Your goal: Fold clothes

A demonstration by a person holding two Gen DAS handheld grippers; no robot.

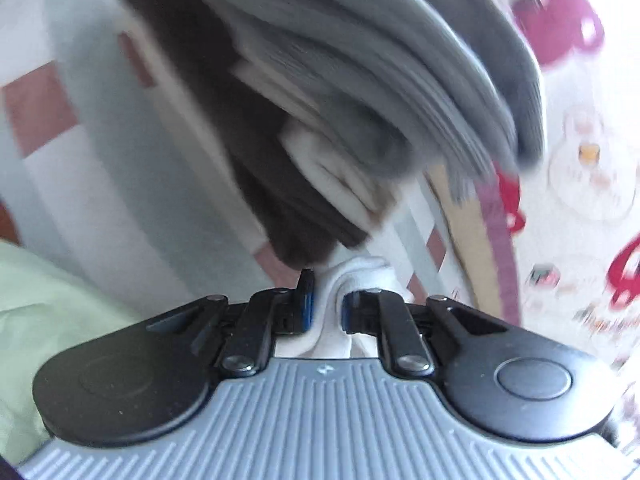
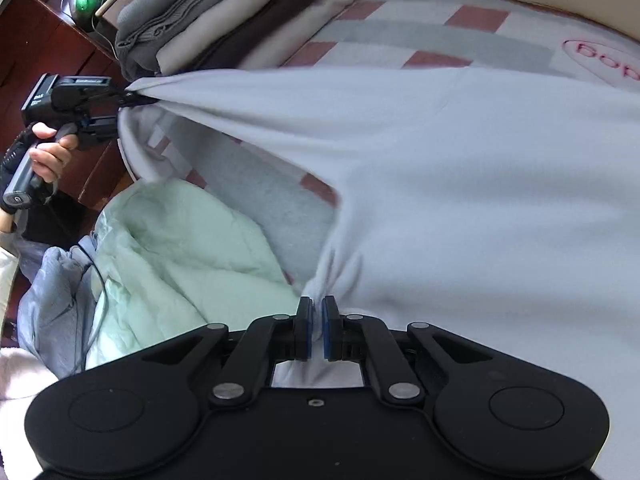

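White garment (image 2: 440, 168) stretched between left claw (image 2: 134, 98), right claw (image 2: 317, 328)

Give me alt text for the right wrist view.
The right gripper pinches the near edge of a white garment spread over a checked bed, while the left gripper pulls another edge taut at upper left. Folded clothes are stacked behind it; a green quilt lies lower left.

Pale garment (image 2: 460, 168) taut between right tongs (image 2: 317, 328) and left tongs (image 2: 134, 98)
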